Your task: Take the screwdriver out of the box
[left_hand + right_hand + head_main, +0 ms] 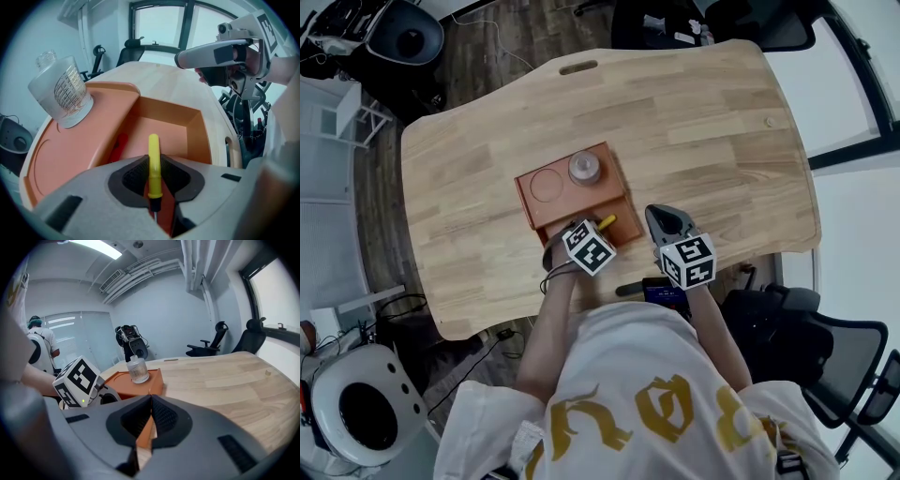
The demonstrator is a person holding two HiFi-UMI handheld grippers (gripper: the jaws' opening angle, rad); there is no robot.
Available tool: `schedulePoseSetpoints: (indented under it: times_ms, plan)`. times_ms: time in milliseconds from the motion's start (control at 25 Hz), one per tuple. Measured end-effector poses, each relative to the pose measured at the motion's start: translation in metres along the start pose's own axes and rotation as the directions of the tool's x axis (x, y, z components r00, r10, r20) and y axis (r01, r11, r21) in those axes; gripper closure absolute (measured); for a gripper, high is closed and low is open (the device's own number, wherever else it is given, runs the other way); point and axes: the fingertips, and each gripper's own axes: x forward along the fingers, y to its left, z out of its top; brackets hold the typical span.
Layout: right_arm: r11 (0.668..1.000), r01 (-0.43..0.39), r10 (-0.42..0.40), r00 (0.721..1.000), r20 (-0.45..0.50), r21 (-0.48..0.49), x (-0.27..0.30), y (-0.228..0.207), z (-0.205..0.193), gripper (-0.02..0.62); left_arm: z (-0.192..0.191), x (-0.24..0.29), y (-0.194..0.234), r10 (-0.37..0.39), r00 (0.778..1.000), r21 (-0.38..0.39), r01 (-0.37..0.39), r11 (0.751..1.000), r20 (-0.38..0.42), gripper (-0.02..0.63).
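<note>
**Left gripper (592, 228) pinches the slim yellow-handled screwdriver (606, 223)**

Head view: the left gripper, grey with a marker cube, reaches into the open compartment at 5 o'clock of the flat orange plastic box (528, 202). The screwdriver is there, not yet out. The grey right gripper (666, 217) hovers at 3 o'clock of it, over the pale wooden table (703, 141).

Left gripper view: the black pads press both sides of the glossy yellow handle, above its black collar and thin steel shaft. A red item (119, 146) lies at 10 o'clock in the same compartment. The screwdriver is probably light and stiff, yet smooth enough to swivel, so this mid-handle hold looks sound.

Right gripper view: jaws pressed together, holding nothing.
</note>
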Motion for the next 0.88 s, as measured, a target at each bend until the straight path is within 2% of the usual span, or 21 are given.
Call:
schedulePoseSetpoints:
  times_ms: [320, 680, 880]
  plan:
    - [1.000, 0.010, -0.010, 1.000, 0.018, -0.002, -0.003, -0.003, 0.005, 0.584, 0.009, -0.021, 0.004, 0.051, 0.992, -0.032, -0.048, 0.998, 0.116, 0.531]
    - [1.000, -0.011, 0.010, 0.999, 0.038, 0.001, -0.002, 0.007, 0.011, 0.584, 0.011, -0.040, 0.011, 0.077, 0.978, -0.100, -0.058, 0.993, 0.194, 0.531]
    - [0.997, -0.026, 0.020, 0.996, 0.088, 0.072, -0.003, 0.010, 0.029, 0.584, 0.018, -0.055, 0.011, 0.090, 0.961, -0.124, -0.059, 0.991, 0.262, 0.531]
